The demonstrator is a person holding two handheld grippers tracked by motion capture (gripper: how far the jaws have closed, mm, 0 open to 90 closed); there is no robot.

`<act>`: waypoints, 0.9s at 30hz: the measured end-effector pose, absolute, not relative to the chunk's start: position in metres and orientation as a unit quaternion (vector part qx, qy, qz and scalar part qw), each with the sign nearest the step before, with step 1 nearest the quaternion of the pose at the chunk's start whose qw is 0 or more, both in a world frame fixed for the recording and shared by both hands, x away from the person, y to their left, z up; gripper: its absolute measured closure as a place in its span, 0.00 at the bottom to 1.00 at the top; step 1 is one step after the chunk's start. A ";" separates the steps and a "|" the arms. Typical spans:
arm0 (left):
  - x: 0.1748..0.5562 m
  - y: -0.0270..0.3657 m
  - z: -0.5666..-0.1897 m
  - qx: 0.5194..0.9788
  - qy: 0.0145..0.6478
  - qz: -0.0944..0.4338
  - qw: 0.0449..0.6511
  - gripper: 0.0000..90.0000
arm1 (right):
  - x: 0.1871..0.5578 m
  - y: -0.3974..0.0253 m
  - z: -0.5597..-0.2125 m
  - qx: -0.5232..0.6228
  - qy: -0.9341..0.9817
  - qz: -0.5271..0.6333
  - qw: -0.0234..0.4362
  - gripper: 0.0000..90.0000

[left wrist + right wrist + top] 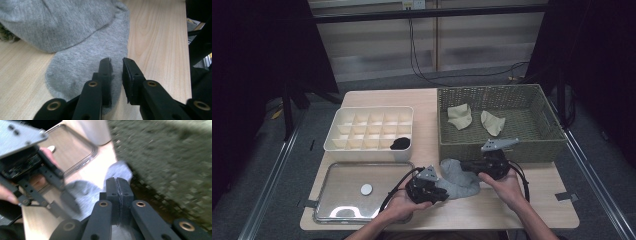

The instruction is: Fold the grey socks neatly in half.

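From above, a grey sock (456, 177) lies on the table (542, 200) before a basket (557, 142) holding two cloths (460, 116), beside a divided box (337, 145) with one dark item (400, 143). The left gripper (116, 65) has its jaws parted over the sock's edge. The right gripper (117, 185) has its jaws pressed together; whether they pinch the sock, I cannot tell.

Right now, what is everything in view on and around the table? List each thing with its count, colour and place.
Grey fabric sock: one, front of wooden table, between both grippers.
Green woven basket: one, right rear.
Beige cloth pieces: two, inside basket.
White divided plastic organiser: one, left rear.
Black bundle: one, organiser's front right compartment.
Clear plastic lid: one, front left, bearing a white disc.
Left hand-held gripper: black, open at the sock's edge.
Right hand-held gripper: black, shut, by the basket.
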State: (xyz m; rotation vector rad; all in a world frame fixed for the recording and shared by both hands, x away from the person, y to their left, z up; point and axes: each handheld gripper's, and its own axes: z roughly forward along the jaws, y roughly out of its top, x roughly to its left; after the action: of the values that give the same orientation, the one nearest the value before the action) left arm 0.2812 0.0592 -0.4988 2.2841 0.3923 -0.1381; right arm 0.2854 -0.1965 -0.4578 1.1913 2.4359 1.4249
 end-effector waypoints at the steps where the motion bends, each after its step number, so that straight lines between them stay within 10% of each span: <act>1: 0.281 0.059 -0.499 0.902 0.156 -0.055 0.400 0.84 | 0.285 -0.196 -0.458 0.389 0.795 0.465 0.039 1.00; 27: 0.276 0.085 -0.481 0.882 0.173 -0.056 0.435 0.57 | 0.236 -0.192 -0.488 0.390 0.810 0.437 -0.018 0.94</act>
State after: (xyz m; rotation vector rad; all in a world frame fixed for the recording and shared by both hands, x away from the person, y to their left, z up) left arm 0.2757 0.0851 -0.4805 2.1962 0.4302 -0.1396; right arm 0.2361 -0.1922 -0.4876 1.2400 2.5745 1.3875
